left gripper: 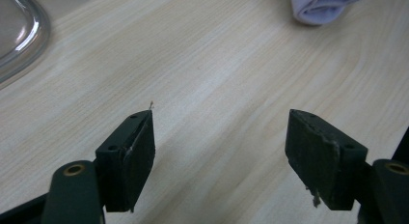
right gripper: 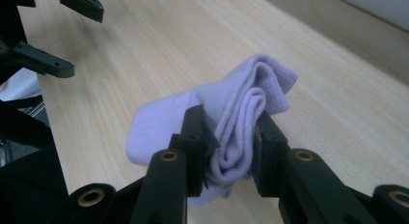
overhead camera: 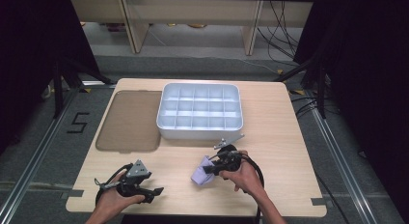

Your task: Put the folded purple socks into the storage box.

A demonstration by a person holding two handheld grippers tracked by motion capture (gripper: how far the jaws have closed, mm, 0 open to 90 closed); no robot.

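A folded lilac sock is pinched between the jaws of my right gripper, which is shut on it just above the wooden table. From above, the lilac sock lies near the front middle of the table, with the right gripper on its right side. My left gripper rests near the front left edge, open with nothing between its jaws. In the left gripper view the left gripper faces bare wood, and the sock lies farther off at the top right.
A white divided tray with several compartments stands at the back middle of the table. A brownish translucent lid lies flat to its left, its rim visible in the left gripper view. Black curtains flank the table.
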